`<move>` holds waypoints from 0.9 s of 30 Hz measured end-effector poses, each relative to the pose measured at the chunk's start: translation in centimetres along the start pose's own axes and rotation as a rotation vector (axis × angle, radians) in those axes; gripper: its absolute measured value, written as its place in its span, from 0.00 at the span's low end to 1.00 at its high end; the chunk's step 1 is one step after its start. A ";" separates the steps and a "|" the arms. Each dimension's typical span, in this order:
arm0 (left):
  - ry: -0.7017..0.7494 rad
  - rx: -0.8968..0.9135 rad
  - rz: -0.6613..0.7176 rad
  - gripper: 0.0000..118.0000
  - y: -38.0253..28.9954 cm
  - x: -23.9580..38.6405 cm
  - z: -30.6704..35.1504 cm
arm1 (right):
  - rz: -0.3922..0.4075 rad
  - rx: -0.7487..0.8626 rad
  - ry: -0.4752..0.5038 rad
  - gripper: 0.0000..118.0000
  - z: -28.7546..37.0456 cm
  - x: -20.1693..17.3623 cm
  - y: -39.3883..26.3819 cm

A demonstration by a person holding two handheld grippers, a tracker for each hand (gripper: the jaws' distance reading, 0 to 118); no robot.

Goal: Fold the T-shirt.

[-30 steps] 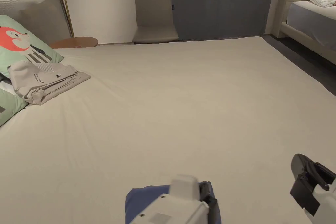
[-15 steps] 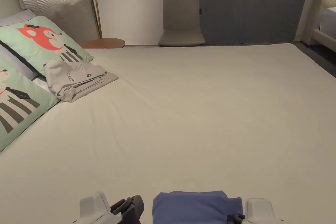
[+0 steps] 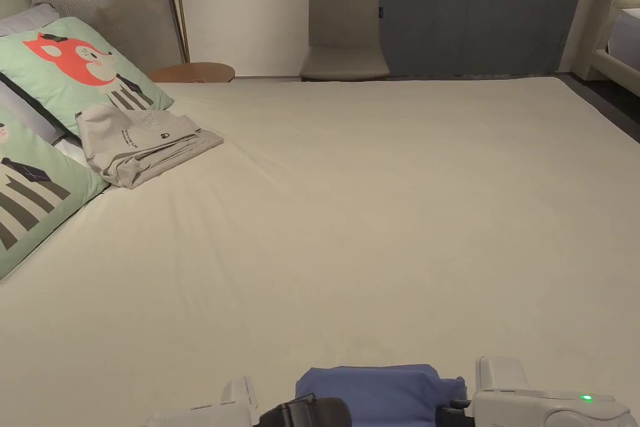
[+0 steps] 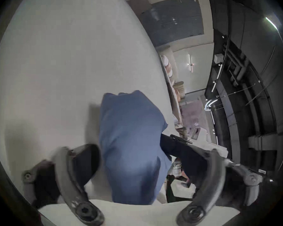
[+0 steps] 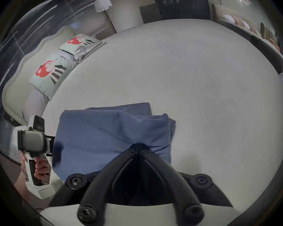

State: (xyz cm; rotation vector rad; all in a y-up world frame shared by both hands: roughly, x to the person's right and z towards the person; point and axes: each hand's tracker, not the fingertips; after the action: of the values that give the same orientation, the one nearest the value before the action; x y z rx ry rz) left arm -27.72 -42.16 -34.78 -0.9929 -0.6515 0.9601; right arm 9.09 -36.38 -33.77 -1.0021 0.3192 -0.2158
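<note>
At bed [image 3: 375,209] near edge: right gripper [image 5: 138,145] pinches blue T-shirt [image 5: 104,135]; left gripper [image 4: 132,156] jaws spread.

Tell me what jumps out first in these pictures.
A folded blue T-shirt lies at the near edge of a wide cream bed; the right tool is shut on its edge, and the left tool is open around it. At the far left, a folded grey garment rests against green fox-print pillows.

FREE: bed surface [image 3: 387,209] bare across centre and right, open to far edge | OBSTACLES: folded grey garment [image 3: 140,144] and two fox pillows [image 3: 81,72] at left edge | NEAR EDGE: folded blue T-shirt [image 3: 381,387]
</note>
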 end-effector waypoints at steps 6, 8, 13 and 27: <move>0.058 -0.056 0.028 0.28 1.1 -1.0 -0.2 | -0.029 0.000 0.021 0.00 1.1 -0.3 0.5; 0.037 -0.060 0.066 0.21 1.4 -1.1 1.0 | -0.027 0.015 0.031 0.00 1.7 -0.8 0.8; 0.044 -0.030 0.045 0.19 3.4 -2.6 7.2 | 0.004 0.053 0.017 0.00 2.2 -3.0 2.4; 0.308 0.310 0.159 0.19 9.1 -12.2 34.6 | 0.094 0.030 0.028 0.00 -2.0 -10.3 4.1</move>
State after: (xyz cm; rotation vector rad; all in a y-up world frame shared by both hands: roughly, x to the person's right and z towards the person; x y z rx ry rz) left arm -64.77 -37.46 -28.88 -0.8983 -0.1612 0.9860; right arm -1.15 -32.51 -36.58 -0.9523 0.3866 -0.1491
